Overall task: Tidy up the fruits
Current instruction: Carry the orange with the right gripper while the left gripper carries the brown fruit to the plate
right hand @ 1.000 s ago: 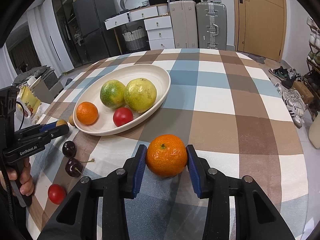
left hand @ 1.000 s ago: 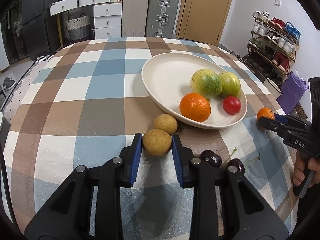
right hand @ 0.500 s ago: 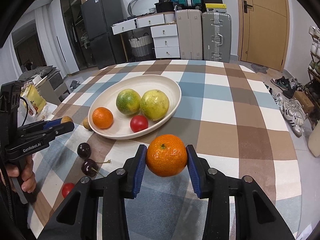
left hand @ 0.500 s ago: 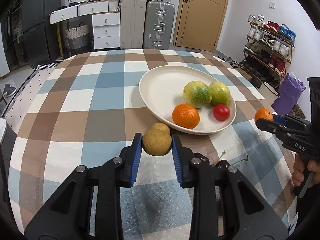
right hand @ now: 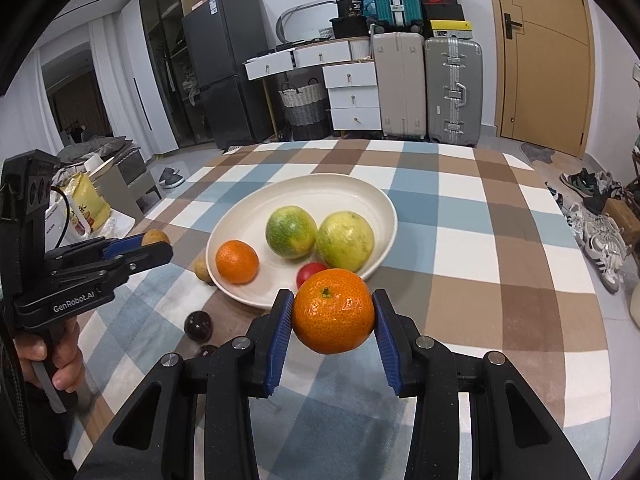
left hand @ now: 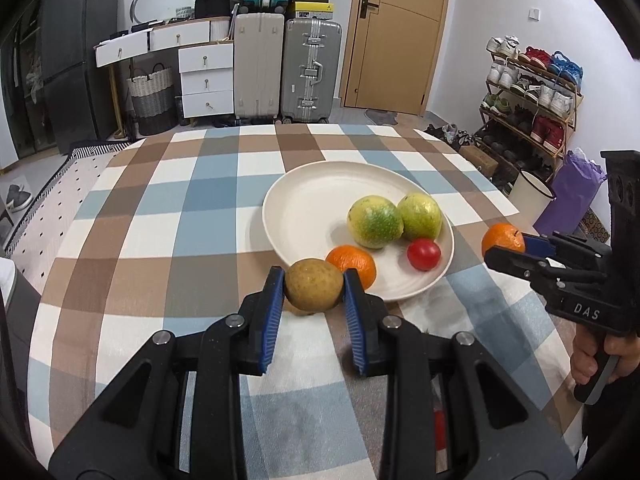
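Our left gripper (left hand: 314, 289) is clamped on a brown fruit (left hand: 314, 288); our right gripper (right hand: 333, 312) squeezes an orange (right hand: 333, 311) near the plate (right hand: 240, 220).

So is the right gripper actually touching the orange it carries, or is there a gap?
Touching. In the right wrist view both blue pads of the right gripper press against the sides of the orange, which hangs clear above the tablecloth.

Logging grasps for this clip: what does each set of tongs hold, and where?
Left tongs pinch a brown fruit across its sides; right tongs pinch a mandarin across its sides.
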